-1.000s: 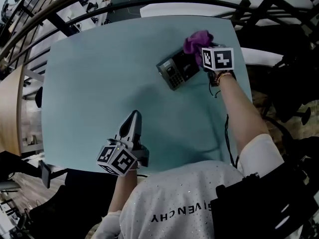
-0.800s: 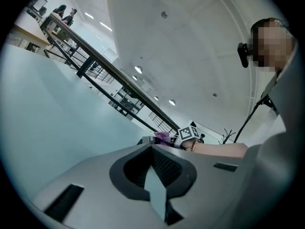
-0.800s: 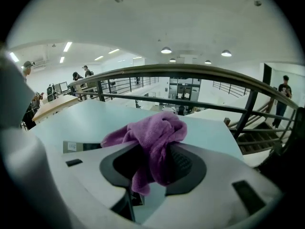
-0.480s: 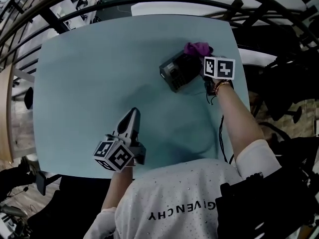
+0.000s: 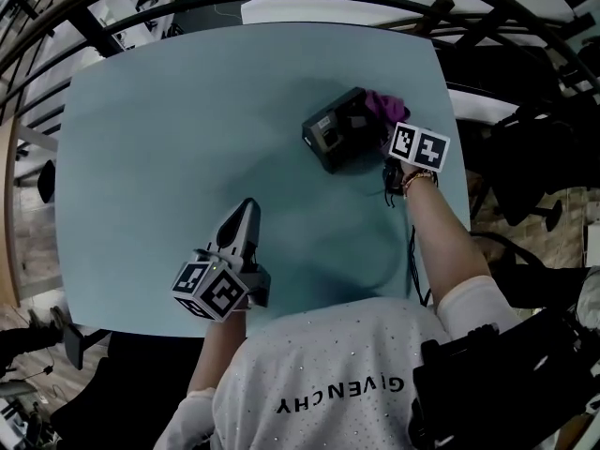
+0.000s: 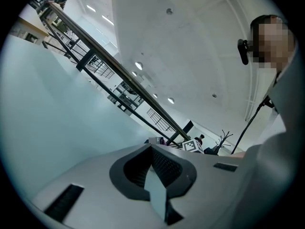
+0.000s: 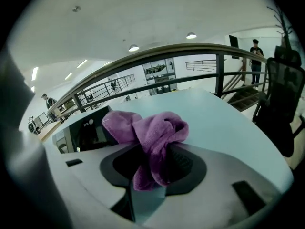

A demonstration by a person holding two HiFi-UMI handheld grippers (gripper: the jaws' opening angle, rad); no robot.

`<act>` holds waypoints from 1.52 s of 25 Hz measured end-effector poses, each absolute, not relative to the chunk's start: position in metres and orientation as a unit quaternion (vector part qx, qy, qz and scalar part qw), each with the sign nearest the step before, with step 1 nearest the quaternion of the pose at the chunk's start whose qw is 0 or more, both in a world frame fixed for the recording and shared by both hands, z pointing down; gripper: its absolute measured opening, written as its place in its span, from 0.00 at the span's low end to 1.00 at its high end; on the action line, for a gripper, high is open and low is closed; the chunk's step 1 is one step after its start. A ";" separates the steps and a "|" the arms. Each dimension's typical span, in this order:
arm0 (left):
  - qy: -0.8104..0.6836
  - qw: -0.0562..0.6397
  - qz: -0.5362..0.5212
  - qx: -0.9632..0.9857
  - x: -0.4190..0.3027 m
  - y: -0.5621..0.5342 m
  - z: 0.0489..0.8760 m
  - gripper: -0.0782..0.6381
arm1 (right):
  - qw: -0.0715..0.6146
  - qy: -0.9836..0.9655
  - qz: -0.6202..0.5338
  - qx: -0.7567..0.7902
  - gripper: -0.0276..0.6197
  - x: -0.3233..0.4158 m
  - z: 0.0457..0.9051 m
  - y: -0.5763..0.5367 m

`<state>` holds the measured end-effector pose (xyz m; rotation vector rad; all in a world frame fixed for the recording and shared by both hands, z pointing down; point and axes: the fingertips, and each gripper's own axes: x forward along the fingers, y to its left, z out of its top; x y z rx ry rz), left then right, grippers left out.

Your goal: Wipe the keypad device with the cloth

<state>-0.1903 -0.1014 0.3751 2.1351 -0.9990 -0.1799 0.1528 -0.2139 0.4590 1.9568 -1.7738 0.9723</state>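
The hand-held gripper [image 7: 151, 168] pinches a purple cloth [image 7: 147, 128] just beside the dark keypad device [image 7: 83, 132]

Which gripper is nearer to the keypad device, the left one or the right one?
Right. The right gripper, shut on the purple cloth, is at the keypad device's right end. The left gripper lies far off, near the table's front edge.

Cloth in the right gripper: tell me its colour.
The cloth is purple, clearest in the right gripper view.

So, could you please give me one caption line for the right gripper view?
Right tongs shut on a purple cloth, beside the keypad device on the pale table.
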 end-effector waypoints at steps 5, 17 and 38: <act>-0.402 0.381 -0.075 0.829 -0.201 -0.100 0.380 0.11 | 0.146 -0.598 0.362 0.700 0.27 0.174 0.472 -0.196; -0.408 0.397 -0.082 0.818 -0.206 -0.094 0.395 0.11 | 0.121 -0.686 0.223 0.682 0.27 0.139 0.349 -0.260; -0.430 0.406 -0.093 0.801 -0.223 -0.073 0.390 0.11 | 0.190 -0.749 0.207 0.601 0.27 0.045 0.370 -0.270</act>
